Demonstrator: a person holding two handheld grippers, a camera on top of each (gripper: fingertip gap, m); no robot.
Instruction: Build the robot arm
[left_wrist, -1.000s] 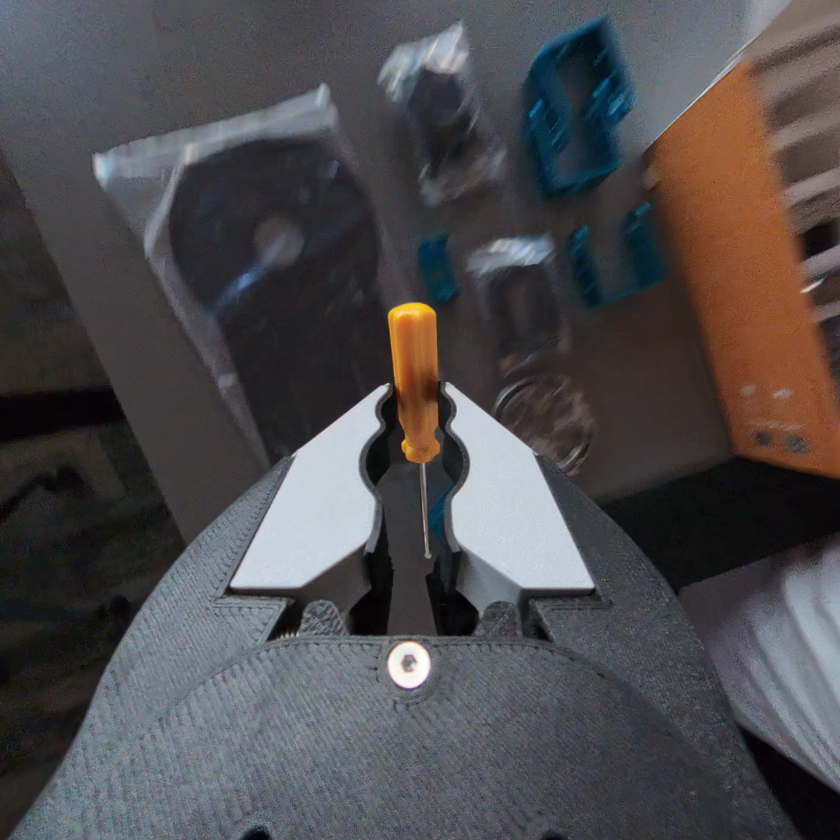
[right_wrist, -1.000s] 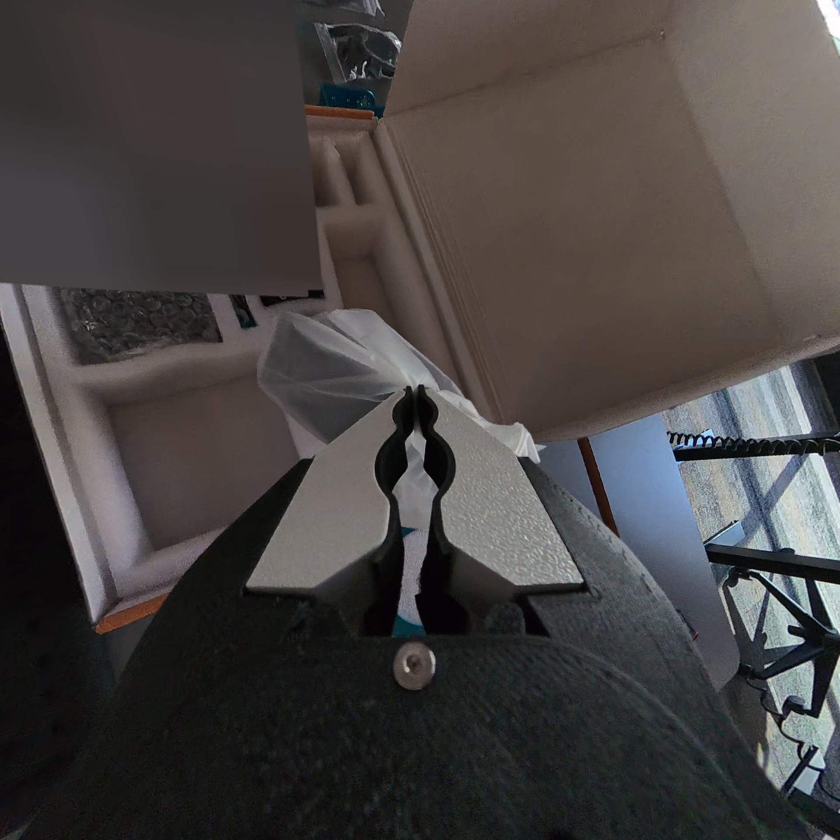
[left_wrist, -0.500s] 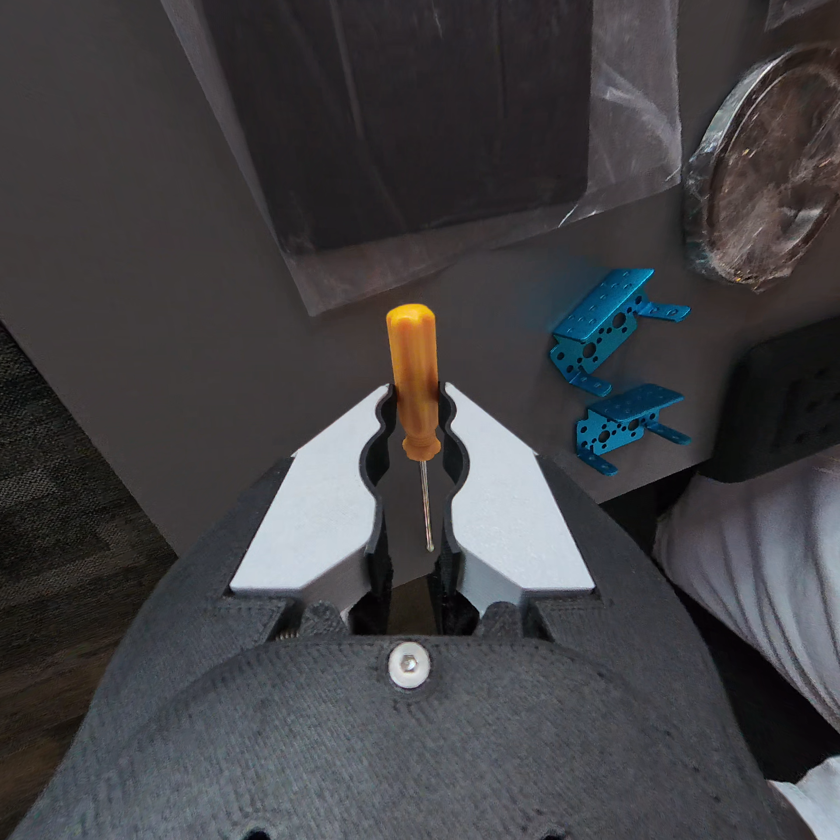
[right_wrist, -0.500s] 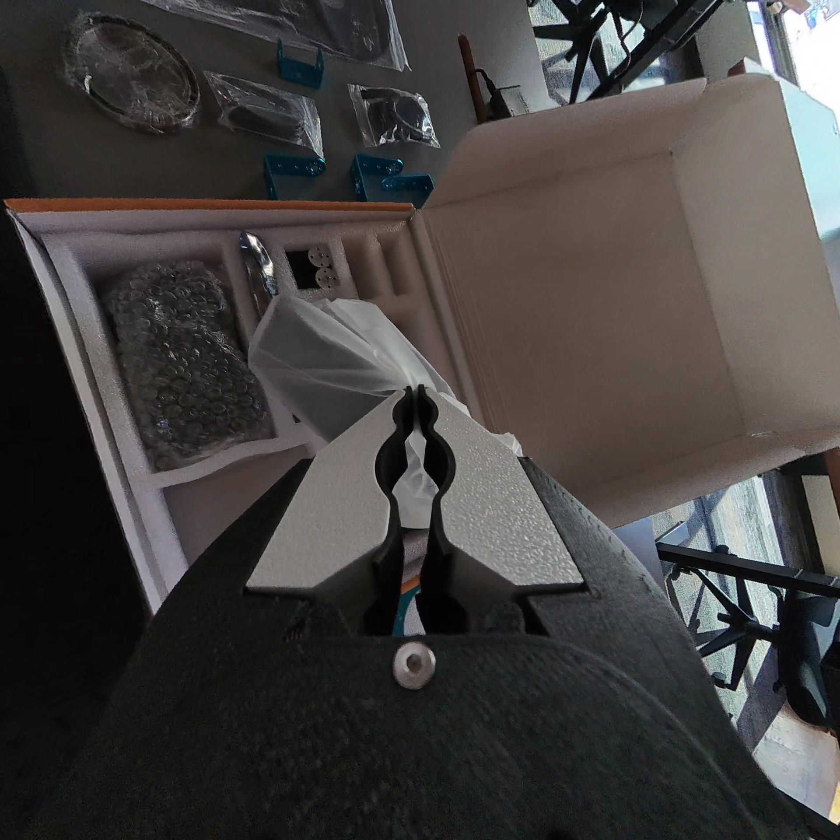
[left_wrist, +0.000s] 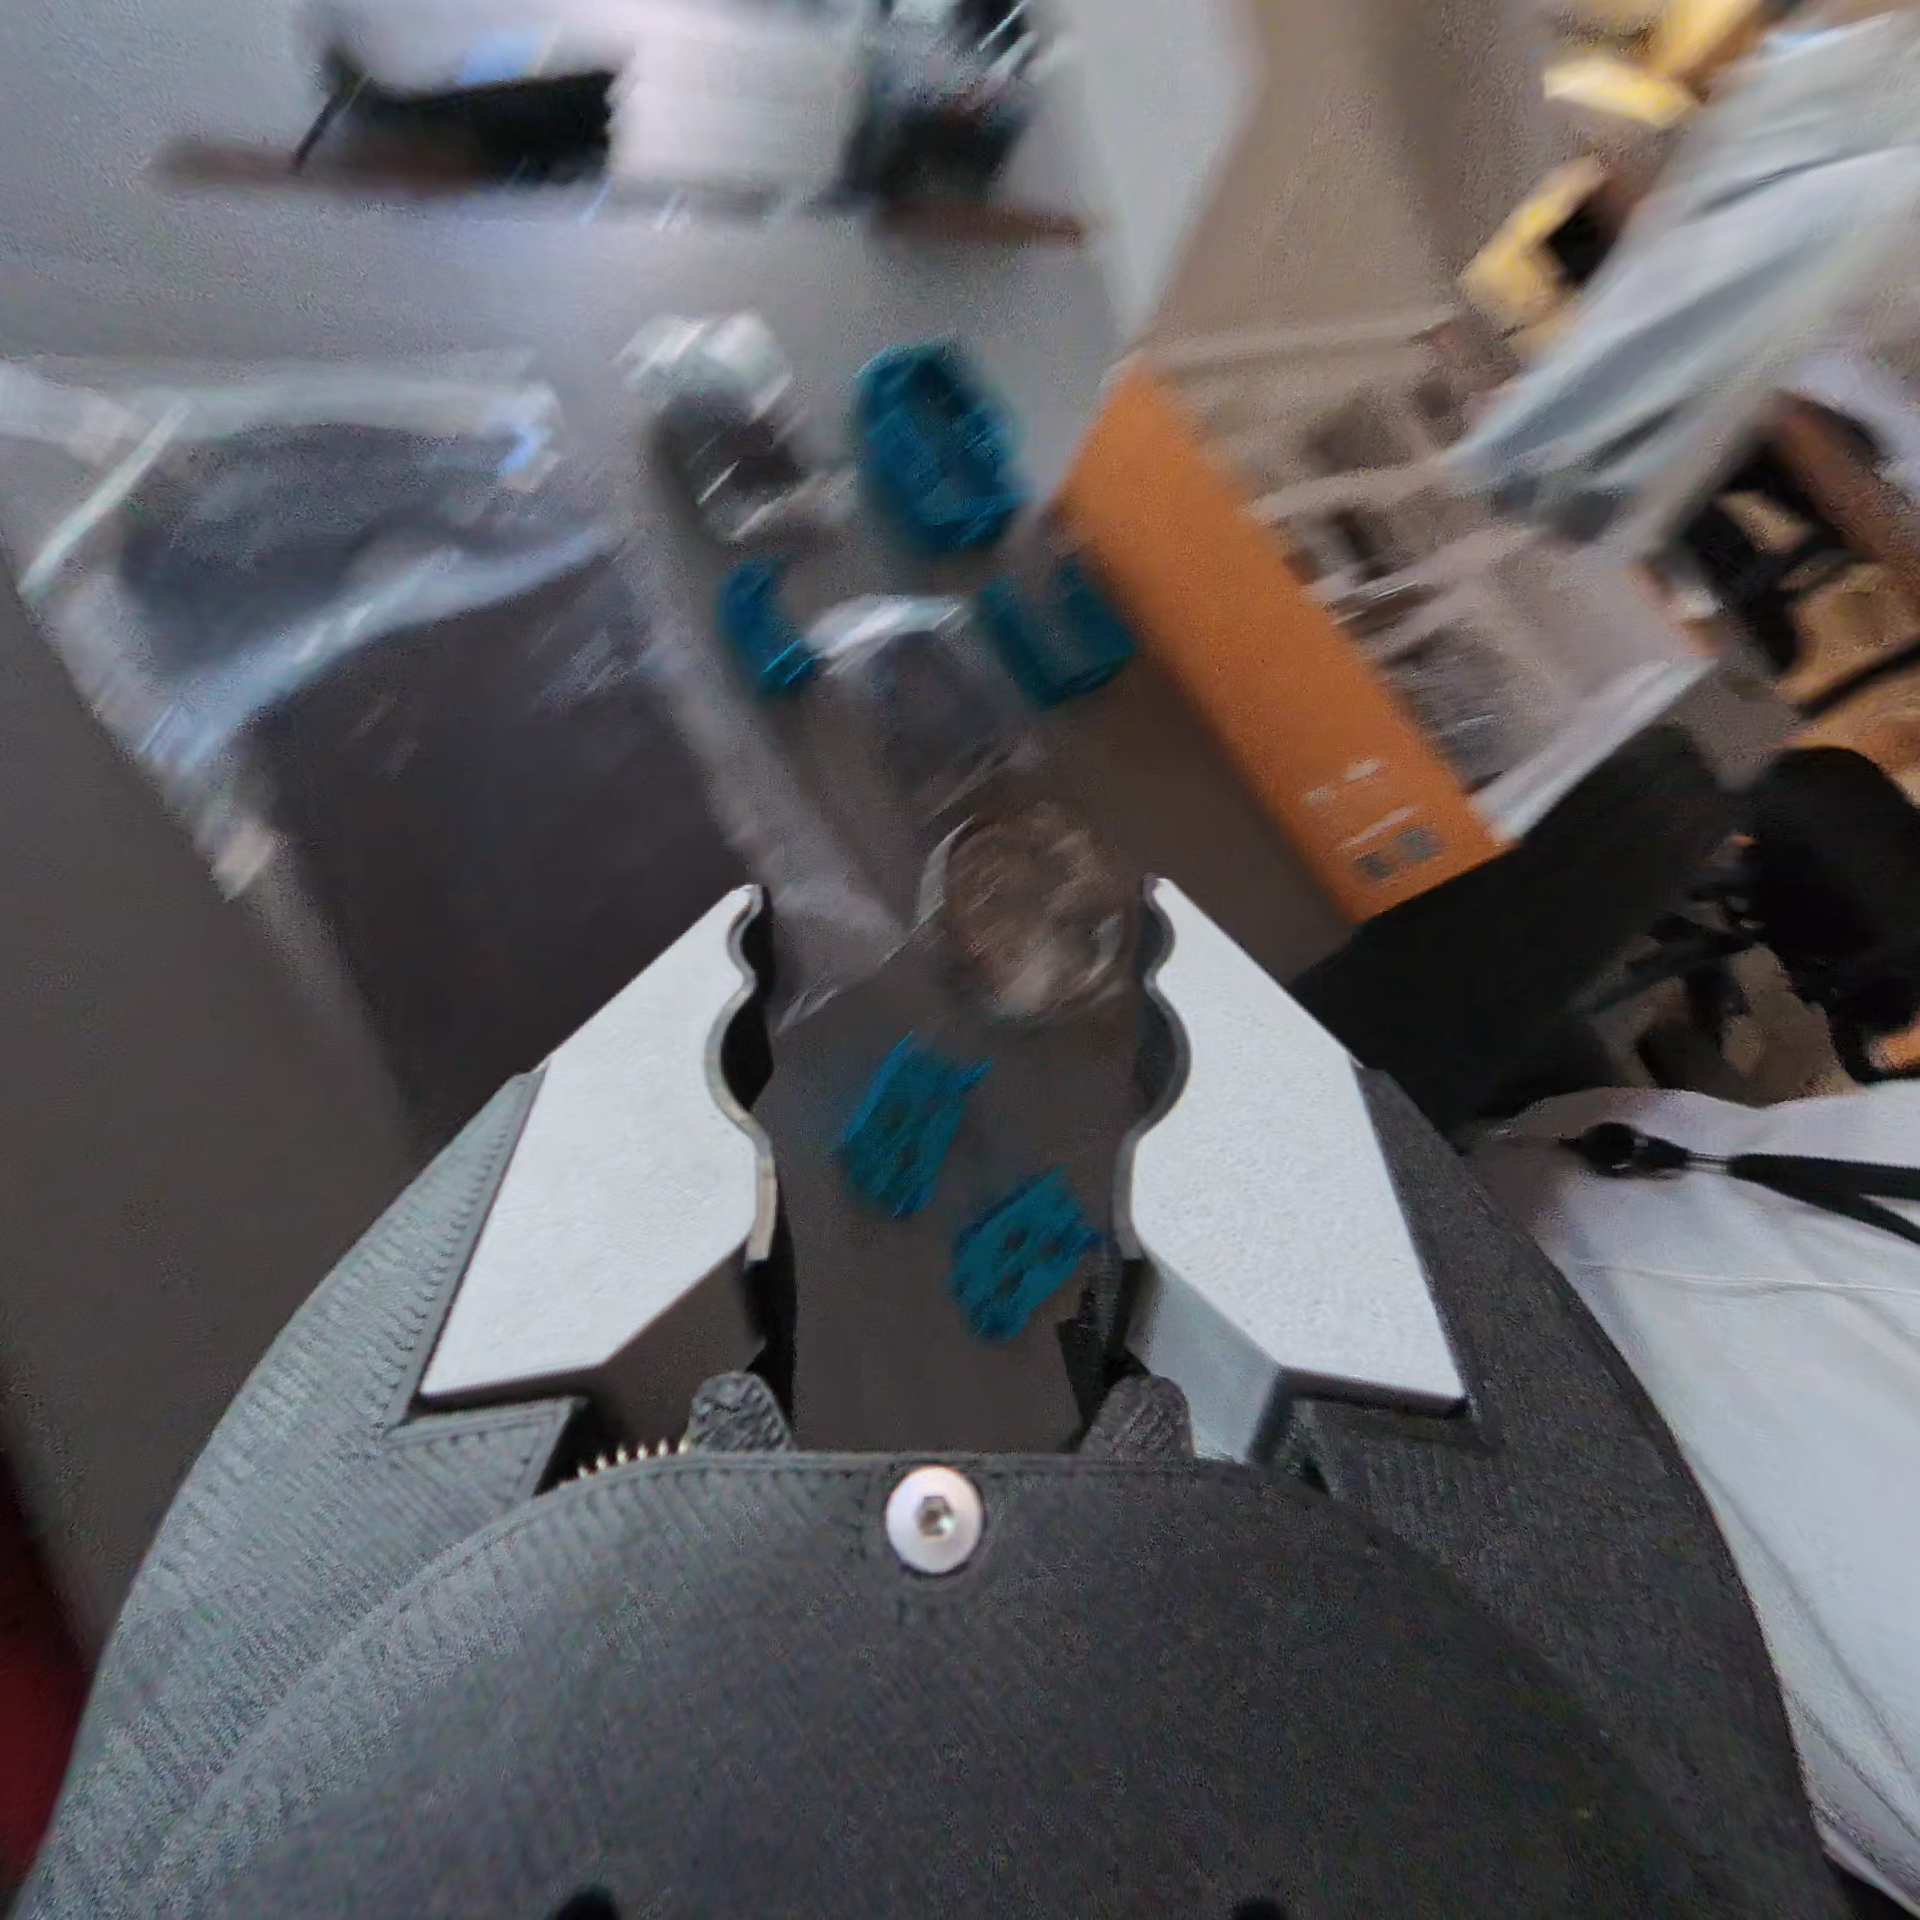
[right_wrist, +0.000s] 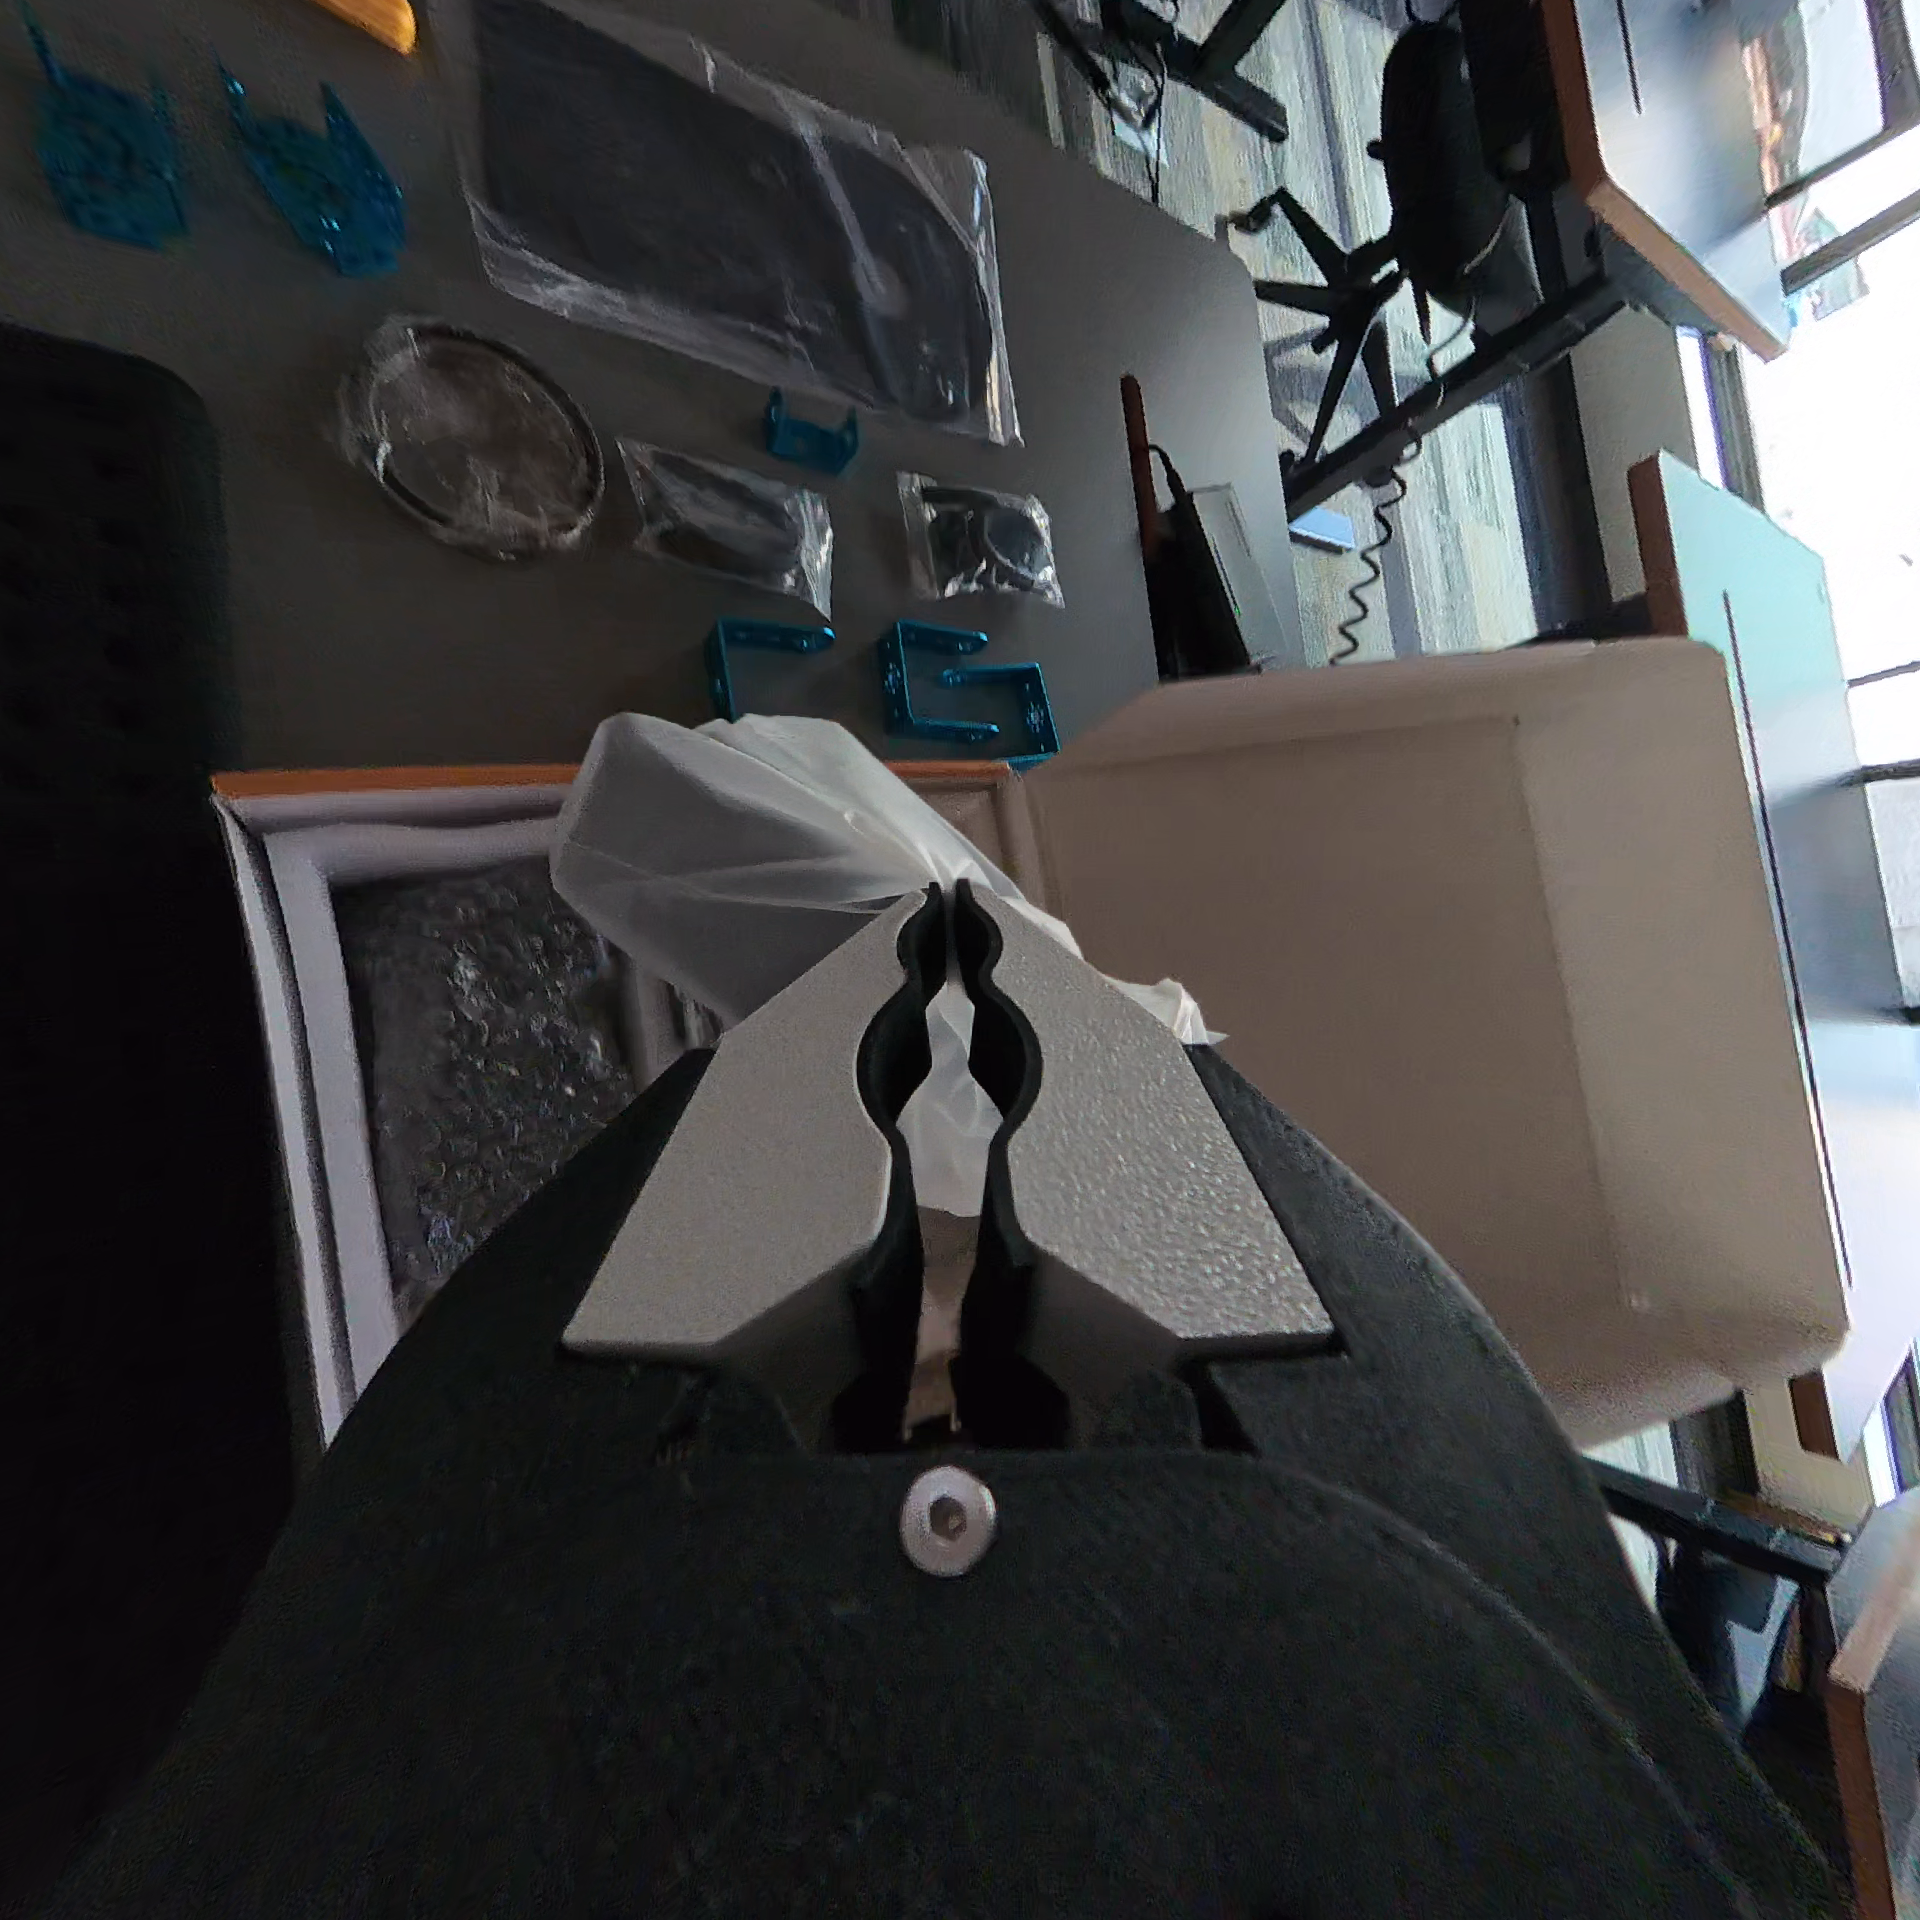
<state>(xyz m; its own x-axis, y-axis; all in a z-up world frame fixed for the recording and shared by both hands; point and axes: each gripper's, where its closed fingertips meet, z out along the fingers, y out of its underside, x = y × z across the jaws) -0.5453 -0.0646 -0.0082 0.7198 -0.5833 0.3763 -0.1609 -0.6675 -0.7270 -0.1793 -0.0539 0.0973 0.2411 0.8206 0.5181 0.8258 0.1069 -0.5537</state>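
Note:
My left gripper (left_wrist: 951, 894) is open and empty above a grey table, in a motion-blurred view. Two blue perforated brackets (left_wrist: 909, 1122) lie on the table between its fingers (left_wrist: 623, 1143). My right gripper (right_wrist: 951, 894) is shut on a white plastic bag (right_wrist: 748, 831) and holds it above an open orange-edged box (right_wrist: 270, 935) with white foam inside. A bubble-wrapped pack (right_wrist: 488, 1039) lies in the box. An orange tip (right_wrist: 374, 21) lies at the top edge of the right wrist view, next to the blue brackets (right_wrist: 322, 177).
The box lid (right_wrist: 1403, 987) stands open to the right. On the table lie a large bagged black plate (right_wrist: 748, 208), a wrapped ring (right_wrist: 468, 457), two small bagged parts (right_wrist: 977, 540), and blue U-brackets (right_wrist: 966, 696). A white sleeve (left_wrist: 1714, 1299) is at right. The left gripper's tips are roughly 40 cm from the right gripper's. The bubble-wrapped pack (right_wrist: 488, 1039) is about 20 cm from my right fingertips and 35 cm from my left.
My left gripper has opened and no longer holds the orange screwdriver; it has swung up and away from the table. My right gripper has risen with the white bag.

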